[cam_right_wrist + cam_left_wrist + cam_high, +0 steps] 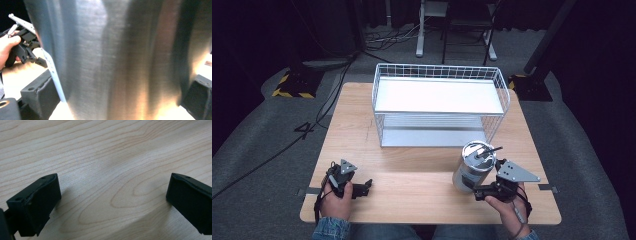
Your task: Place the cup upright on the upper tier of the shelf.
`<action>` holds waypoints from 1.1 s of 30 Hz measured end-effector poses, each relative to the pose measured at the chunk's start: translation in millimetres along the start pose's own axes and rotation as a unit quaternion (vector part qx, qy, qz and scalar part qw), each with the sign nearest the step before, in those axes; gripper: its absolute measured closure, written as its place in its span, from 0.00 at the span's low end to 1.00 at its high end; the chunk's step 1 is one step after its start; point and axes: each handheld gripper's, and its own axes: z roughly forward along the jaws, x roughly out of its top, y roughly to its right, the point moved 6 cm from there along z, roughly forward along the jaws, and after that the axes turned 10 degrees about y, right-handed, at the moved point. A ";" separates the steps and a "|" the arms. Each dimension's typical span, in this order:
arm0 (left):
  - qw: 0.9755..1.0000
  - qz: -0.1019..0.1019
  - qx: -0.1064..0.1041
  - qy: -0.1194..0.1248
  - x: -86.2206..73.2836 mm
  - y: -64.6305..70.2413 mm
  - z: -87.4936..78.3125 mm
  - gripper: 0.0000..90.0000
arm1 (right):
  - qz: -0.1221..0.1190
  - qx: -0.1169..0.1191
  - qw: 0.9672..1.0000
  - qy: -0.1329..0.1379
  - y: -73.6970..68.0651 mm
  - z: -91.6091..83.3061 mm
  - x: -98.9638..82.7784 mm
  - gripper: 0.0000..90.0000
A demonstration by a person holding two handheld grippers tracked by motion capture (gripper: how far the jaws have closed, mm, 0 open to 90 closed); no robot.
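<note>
Dark floor and cables surround a light wooden table (412, 175) at the centre of the high view. A white wire rack (439, 102) with two shelves stands at the upper middle of the table. A steel canister (473, 167) stands in the lower right of that frame, below and right of the rack's front edge, its long axis roughly upright with a slight tilt and its lidded top facing the camera. The right gripper (486, 189) sits at the canister's lower right side; in the right gripper view the brushed metal wall (120, 60) lies between the two jaws, which stand against it on either side, so the gripper appears clenched on the canister. The left gripper (362, 187) rests in the lower left of the high view, well apart from the canister, jaws spread over bare wood. Judged from this layout, the right hand (507, 207) is nearer, and the rack lies up and left of it.
</note>
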 end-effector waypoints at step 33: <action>1.000 0.000 0.000 0.000 0.0 0.0 0.1 0.00 | -0.008 -0.020 1.000 0.013 40.4 24.1 133.9 0.04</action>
